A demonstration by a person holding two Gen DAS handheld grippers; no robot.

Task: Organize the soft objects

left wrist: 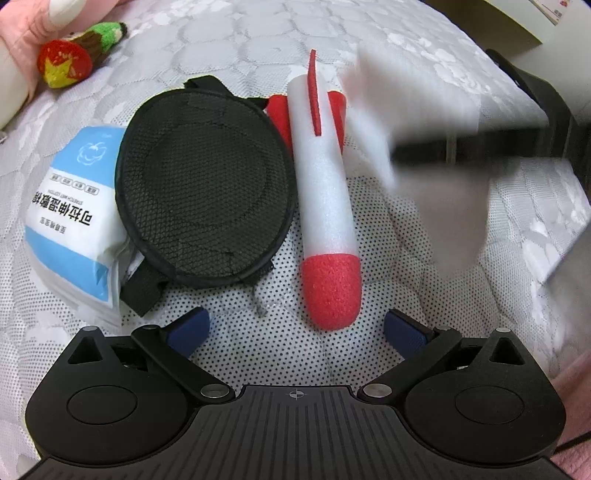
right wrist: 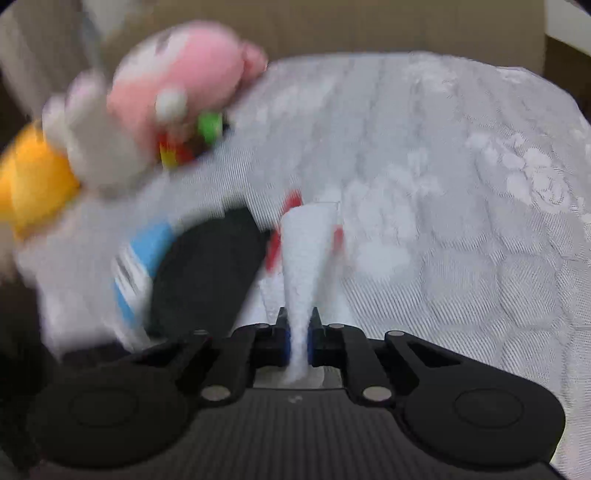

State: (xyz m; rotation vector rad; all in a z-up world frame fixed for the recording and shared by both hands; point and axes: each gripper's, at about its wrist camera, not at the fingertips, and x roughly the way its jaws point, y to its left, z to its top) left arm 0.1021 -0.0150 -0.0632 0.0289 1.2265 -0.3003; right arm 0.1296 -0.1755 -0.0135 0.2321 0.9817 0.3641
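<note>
A white foam rocket (left wrist: 325,199) with a red nose and red fins lies on the quilted cover, right of a round black mesh pouch (left wrist: 203,184) and a blue-and-white cotton pad pack (left wrist: 70,221). My left gripper (left wrist: 295,330) is open just short of the rocket's red nose, with nothing between its fingers. My right gripper (right wrist: 298,321) is shut on a white soft sheet (right wrist: 306,266), which shows as a white blur (left wrist: 417,140) right of the rocket. The right wrist view is motion-blurred.
A small red and green plush (left wrist: 74,55) lies at the far left beside a pink plush (right wrist: 184,85) and a yellow plush (right wrist: 33,184). The white quilted cover (right wrist: 461,240) stretches bare to the right. A cardboard box (left wrist: 517,22) stands behind the bed.
</note>
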